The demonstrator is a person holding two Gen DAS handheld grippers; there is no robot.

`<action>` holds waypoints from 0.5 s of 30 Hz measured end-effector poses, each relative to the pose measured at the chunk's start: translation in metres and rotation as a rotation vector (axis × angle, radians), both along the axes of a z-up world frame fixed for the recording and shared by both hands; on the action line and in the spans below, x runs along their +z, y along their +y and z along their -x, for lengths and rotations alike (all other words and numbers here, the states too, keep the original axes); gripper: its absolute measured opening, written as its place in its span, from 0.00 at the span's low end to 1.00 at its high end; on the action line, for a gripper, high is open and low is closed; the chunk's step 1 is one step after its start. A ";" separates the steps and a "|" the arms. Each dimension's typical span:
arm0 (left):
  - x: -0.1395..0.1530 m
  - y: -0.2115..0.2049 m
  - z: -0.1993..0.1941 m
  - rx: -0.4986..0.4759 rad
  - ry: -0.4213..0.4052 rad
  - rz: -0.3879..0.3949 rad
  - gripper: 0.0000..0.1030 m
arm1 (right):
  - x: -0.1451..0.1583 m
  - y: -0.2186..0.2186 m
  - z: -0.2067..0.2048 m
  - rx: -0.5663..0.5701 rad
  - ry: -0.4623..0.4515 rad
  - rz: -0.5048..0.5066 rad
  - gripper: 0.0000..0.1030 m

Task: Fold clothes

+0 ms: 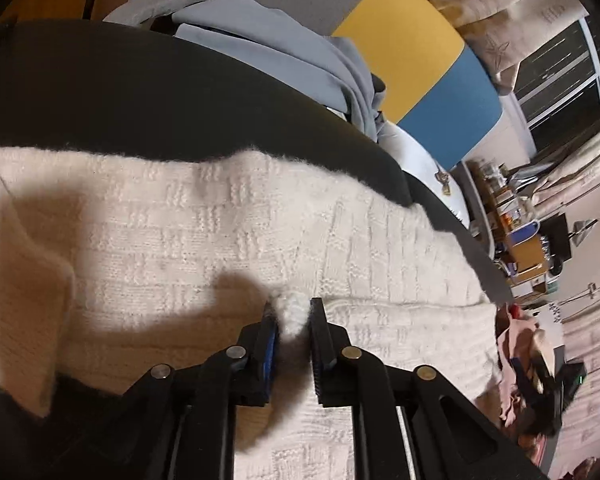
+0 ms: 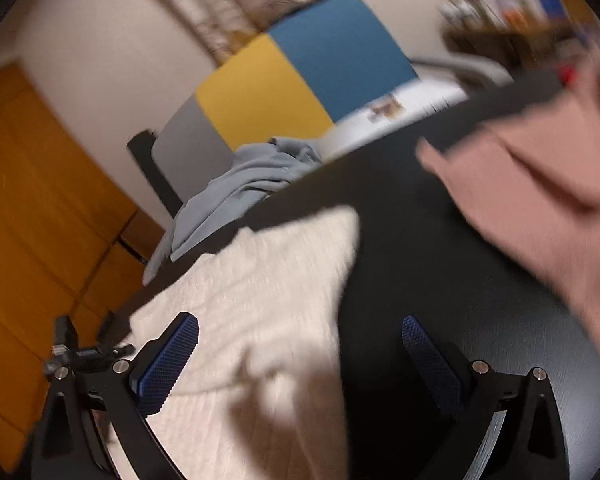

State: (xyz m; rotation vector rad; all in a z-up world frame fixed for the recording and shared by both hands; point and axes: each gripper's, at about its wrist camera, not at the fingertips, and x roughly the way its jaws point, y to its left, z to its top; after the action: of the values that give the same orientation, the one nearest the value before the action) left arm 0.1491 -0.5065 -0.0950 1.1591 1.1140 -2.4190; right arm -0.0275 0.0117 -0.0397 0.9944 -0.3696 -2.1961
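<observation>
A cream knitted sweater (image 1: pixel 204 224) lies spread on the black table (image 1: pixel 120 92). My left gripper (image 1: pixel 292 320) is shut on a pinched fold of that sweater, the fuzzy knit bunched between its black fingers. In the right wrist view, blurred by motion, the same cream sweater (image 2: pixel 260 288) lies below my right gripper (image 2: pixel 300 344), whose blue-padded fingers stand wide open with nothing between them. A pink garment (image 2: pixel 540 192) lies on the black table (image 2: pixel 400 240) to the right.
A grey-blue garment (image 1: pixel 284 52) is heaped at the table's far edge, in front of a grey, yellow and blue chair back (image 1: pixel 404 40). Pink and dark clothes (image 1: pixel 528 364) lie past the table's right end. Orange wooden panels (image 2: pixel 40 220) stand at the left.
</observation>
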 end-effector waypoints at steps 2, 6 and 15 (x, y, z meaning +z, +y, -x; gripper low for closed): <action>0.007 0.001 -0.002 -0.010 0.030 0.011 0.15 | 0.008 -0.019 0.015 0.012 0.048 -0.071 1.00; 0.022 0.004 -0.005 -0.031 0.090 0.032 0.12 | 0.000 -0.065 0.050 0.066 0.026 -0.266 1.00; 0.067 0.005 -0.013 -0.045 0.271 0.093 0.09 | -0.010 -0.099 0.043 0.154 0.165 -0.558 0.16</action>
State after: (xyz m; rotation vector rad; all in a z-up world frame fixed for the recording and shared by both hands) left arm 0.1624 -0.5019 -0.0281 0.8553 1.0421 -2.6922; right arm -0.0709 -0.0876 -0.0501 1.0682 0.4078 -2.2617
